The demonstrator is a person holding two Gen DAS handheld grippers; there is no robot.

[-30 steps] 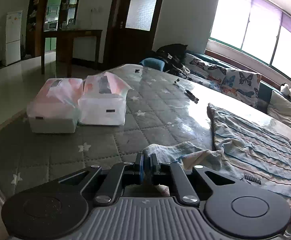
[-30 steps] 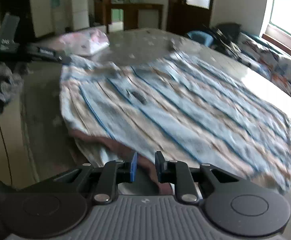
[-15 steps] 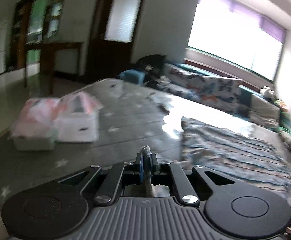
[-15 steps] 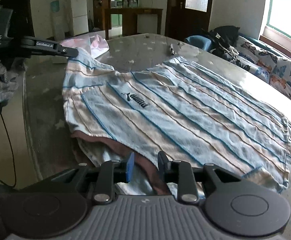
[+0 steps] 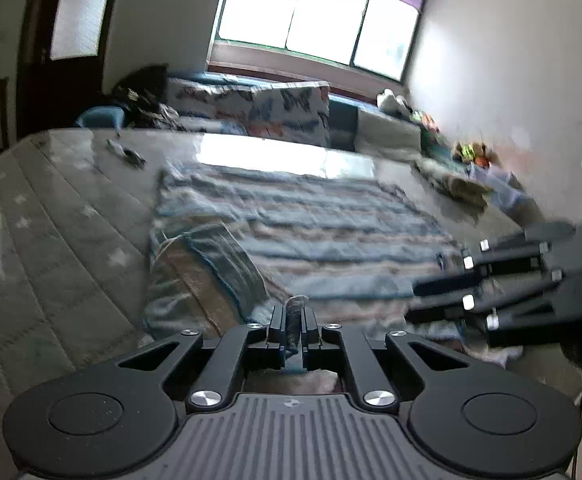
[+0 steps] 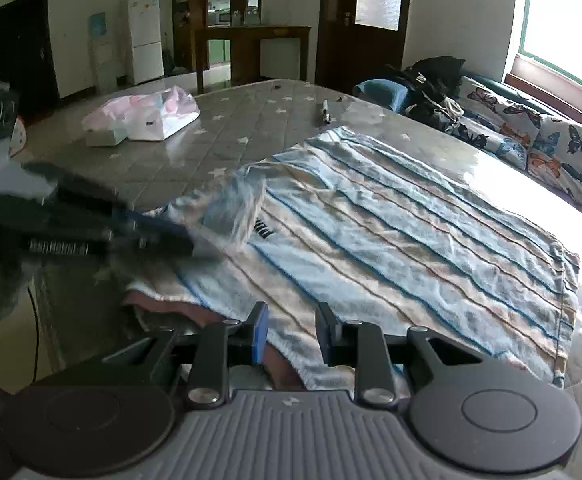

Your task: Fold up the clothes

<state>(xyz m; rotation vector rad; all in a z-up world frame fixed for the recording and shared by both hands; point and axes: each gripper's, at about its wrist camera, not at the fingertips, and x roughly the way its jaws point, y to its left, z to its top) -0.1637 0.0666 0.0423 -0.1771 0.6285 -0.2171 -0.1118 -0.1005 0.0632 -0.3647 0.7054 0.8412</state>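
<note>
On a grey quilted mattress [image 6: 251,120], a blue-and-tan striped T-shirt [image 6: 391,236] lies spread flat, its near left sleeve [image 6: 235,208] lifted and folded in over the chest. The left gripper [image 5: 294,318] is clenched on a pinch of that striped cloth. The right gripper [image 6: 289,330] hovers released over the shirt's near hem, jaws apart with nothing between them. Pink-and-white plastic packages [image 6: 147,118] sit at the mattress's far left, a dark pen-like object [image 6: 325,112] beyond the shirt, butterfly-print cushions [image 6: 551,140] at right.
</note>
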